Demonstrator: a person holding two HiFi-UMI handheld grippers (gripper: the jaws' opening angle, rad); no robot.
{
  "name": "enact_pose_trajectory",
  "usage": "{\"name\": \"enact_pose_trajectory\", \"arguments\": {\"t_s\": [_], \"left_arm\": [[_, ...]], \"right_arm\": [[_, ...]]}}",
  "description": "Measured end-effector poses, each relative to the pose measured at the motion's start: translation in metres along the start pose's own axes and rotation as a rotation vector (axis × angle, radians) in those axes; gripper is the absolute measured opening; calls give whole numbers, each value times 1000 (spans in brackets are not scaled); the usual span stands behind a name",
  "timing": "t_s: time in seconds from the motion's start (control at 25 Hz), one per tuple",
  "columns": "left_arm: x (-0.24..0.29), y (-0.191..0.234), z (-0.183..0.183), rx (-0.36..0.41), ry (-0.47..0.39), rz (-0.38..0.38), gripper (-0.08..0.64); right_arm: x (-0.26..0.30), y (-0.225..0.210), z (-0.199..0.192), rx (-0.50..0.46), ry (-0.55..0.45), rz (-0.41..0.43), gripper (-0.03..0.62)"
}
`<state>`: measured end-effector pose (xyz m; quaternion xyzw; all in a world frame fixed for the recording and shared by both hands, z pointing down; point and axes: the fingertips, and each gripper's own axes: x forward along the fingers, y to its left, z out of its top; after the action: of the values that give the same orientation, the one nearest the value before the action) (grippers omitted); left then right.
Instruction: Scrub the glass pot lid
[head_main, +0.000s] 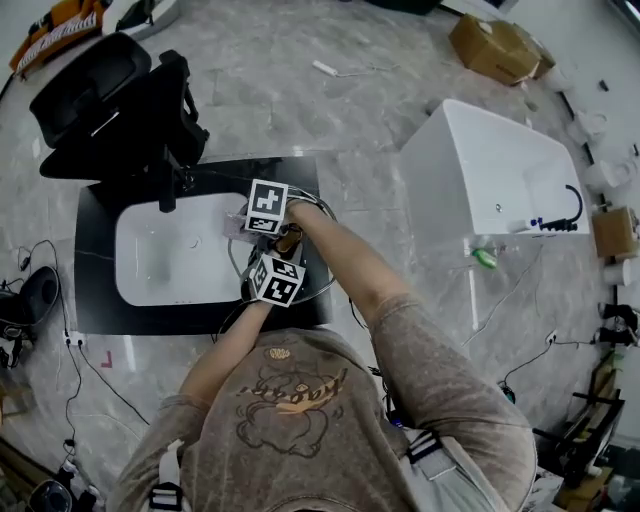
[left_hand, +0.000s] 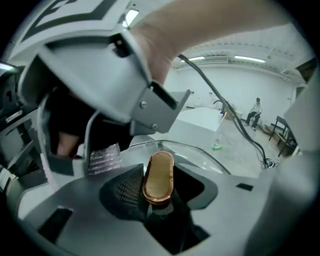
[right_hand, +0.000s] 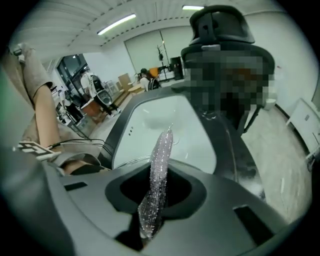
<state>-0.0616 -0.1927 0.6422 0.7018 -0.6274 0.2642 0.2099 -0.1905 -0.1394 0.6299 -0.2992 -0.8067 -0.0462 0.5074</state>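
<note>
Black chair (head_main: 110, 95) sits by the top-left corner of the black counter (head_main: 95, 255). White sink (head_main: 165, 255) fills the counter's middle. Glass pot lid (left_hand: 200, 157) is over the counter's right edge, just R of the sink. L gripper (left_hand: 159, 195) has its jaws clamped on the lid's brown knob (left_hand: 159, 172). R gripper (right_hand: 154, 200) has its jaws squeezed on a sparkly scrub cloth (right_hand: 161, 155), near the lid. Both cubes show black & white squares. Shirt (head_main: 300, 420) print is too curly to read. White tub (head_main: 490, 170) & cardboard box (head_main: 495, 45) sit far R on the floor.
</note>
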Motion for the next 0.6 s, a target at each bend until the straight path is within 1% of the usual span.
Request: {"name": "enact_pose_trajectory", "arguments": {"t_s": [0.16, 0.28, 0.4, 0.48, 0.6], "left_arm": [[0, 0, 0, 1, -9, 17, 186], [0, 0, 0, 2, -12, 27, 186], [0, 2, -1, 0, -12, 29, 187], [0, 3, -1, -2, -11, 28, 195], [-1, 3, -3, -9, -6, 28, 195]], "right_arm": [[26, 15, 3, -24, 84, 107, 81], [35, 24, 4, -83, 132, 148, 81], [42, 27, 3, -131, 163, 152, 81], [42, 23, -1, -139, 159, 137, 81], [36, 7, -10, -71, 115, 91, 84]]}}
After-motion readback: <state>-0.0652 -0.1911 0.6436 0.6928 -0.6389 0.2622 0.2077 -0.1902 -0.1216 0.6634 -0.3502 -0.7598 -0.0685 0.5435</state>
